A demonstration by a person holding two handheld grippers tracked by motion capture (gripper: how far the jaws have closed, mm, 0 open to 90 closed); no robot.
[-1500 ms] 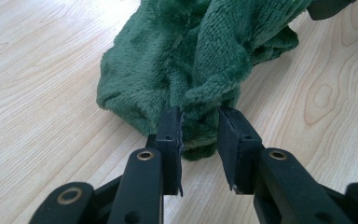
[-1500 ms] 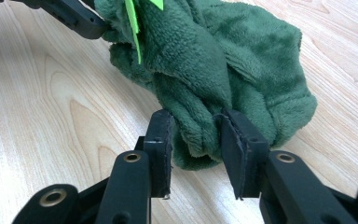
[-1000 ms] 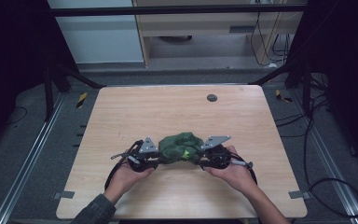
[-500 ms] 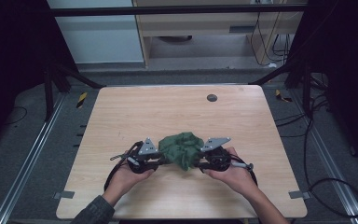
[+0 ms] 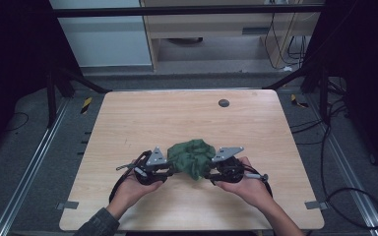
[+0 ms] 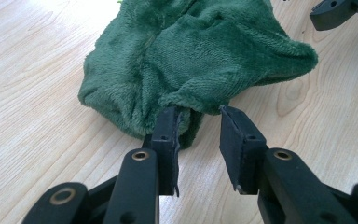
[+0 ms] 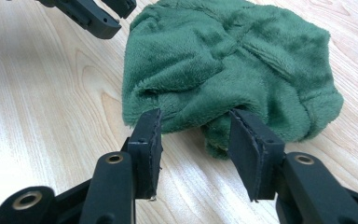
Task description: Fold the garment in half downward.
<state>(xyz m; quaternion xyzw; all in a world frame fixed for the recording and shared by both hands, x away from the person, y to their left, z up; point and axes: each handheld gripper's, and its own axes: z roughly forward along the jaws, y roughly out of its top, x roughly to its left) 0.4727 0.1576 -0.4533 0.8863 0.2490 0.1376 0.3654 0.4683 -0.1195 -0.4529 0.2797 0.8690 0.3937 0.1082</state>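
A crumpled dark green plush cloth (image 5: 192, 158) lies on the wooden table (image 5: 128, 123), near its front edge. My left gripper (image 5: 171, 168) sits at the cloth's left side and my right gripper (image 5: 210, 172) at its right side, each held in a hand. In the left gripper view the cloth (image 6: 196, 51) bulges just past the left gripper (image 6: 198, 119), whose jaws stand open with a fold's edge at their tips. The right gripper view has the cloth (image 7: 233, 56) in front of the right gripper (image 7: 196, 119), open, a fold hanging at its tips.
A small dark round disc (image 5: 223, 103) sits in the tabletop towards the far edge. Bare wood extends left, right and beyond the cloth. Cables (image 5: 334, 196) trail over the floor at the right, and dark frame legs stand at the table's far corners.
Both grippers have slipped slightly back towards the table's near edge. The cloth stays bunched between them.
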